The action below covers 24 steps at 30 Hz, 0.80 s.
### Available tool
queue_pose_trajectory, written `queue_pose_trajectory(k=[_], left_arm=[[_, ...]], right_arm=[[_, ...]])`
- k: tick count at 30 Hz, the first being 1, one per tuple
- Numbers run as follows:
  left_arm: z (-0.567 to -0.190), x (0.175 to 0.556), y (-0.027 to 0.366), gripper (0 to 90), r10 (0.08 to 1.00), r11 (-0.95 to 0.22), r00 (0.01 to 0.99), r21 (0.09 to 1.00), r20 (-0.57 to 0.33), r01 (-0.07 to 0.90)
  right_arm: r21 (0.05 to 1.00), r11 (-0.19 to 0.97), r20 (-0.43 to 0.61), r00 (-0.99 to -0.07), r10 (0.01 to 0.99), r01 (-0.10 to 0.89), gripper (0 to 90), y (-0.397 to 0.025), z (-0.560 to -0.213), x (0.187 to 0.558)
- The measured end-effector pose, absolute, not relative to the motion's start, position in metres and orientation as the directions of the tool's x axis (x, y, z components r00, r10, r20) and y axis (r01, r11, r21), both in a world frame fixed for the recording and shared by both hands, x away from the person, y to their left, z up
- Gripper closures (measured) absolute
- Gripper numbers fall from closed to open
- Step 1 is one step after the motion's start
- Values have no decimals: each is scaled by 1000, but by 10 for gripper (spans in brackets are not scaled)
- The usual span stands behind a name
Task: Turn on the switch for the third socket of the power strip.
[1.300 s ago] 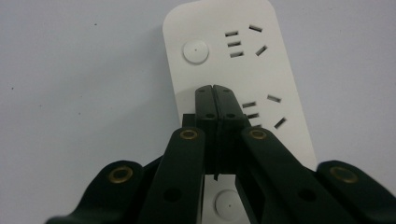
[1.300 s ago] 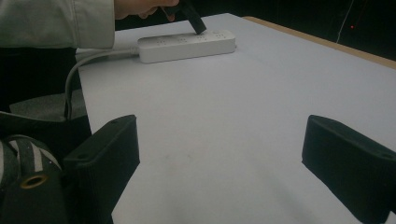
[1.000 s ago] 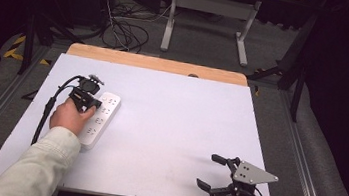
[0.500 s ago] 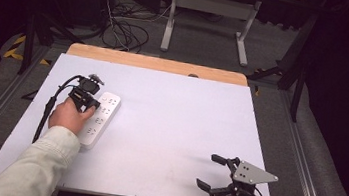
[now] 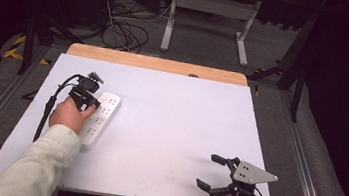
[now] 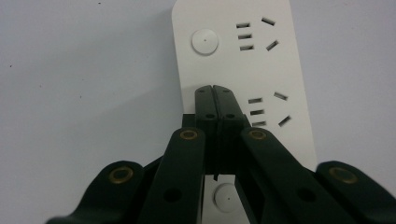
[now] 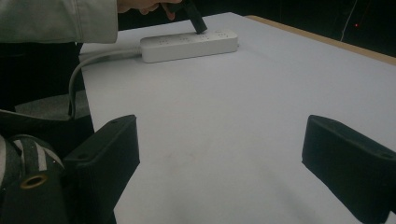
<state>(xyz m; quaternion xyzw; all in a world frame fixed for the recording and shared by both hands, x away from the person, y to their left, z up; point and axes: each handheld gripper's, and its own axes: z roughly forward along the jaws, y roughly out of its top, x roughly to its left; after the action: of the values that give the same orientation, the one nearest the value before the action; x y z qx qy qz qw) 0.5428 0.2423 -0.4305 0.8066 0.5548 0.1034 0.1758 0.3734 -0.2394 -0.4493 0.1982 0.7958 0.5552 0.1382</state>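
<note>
The power strip point(image 5: 99, 119) lies on the left part of the white table point(image 5: 174, 123), with its long side running away from the person. The left gripper point(image 6: 215, 91) stands directly above it, jaws pressed together with nothing between them, and the tips are on the strip's top face between two round buttons. The right gripper point(image 5: 213, 172) rests near the front right corner of the table, well apart from the strip, with its jaws spread wide and empty. No brand or writing can be read on the strip. It is white, long, with rounded corners, groups of dark slots, and a white cord point(image 7: 88, 65) at its near end.
</note>
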Motion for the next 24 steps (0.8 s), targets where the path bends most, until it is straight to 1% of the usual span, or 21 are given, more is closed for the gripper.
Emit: queue_pose_trajectory(k=[4, 8, 15, 19, 21, 22, 24], left_arm=[[-430, 543, 237, 900, 931, -339, 365, 389, 8, 857], [-431, 543, 238, 900, 933, -329, 359, 391, -4, 859], [-432, 541, 234, 900, 931, -343, 363, 398, 25, 851], [-431, 540, 236, 900, 933, -332, 359, 398, 8, 855], [-428, 539, 240, 900, 930, -312, 364, 418, -49, 853], [-428, 539, 241, 900, 927, -313, 370, 419, -60, 852], [-425, 536, 240, 900, 919, -330, 391, 437, -54, 837]], right_arm=[[938, 305, 1, -883, 469, 163, 114, -240, -449, 373], [939, 304, 1, -882, 471, 163, 114, -240, -449, 373], [939, 303, 4, -882, 471, 166, 114, -241, -450, 373], [938, 302, 5, -881, 473, 167, 114, -241, -450, 373], [939, 301, 5, -880, 474, 168, 114, -241, -450, 374], [939, 300, 5, -880, 475, 167, 114, -241, -450, 374], [939, 300, 8, -880, 475, 170, 114, -241, -450, 374]])
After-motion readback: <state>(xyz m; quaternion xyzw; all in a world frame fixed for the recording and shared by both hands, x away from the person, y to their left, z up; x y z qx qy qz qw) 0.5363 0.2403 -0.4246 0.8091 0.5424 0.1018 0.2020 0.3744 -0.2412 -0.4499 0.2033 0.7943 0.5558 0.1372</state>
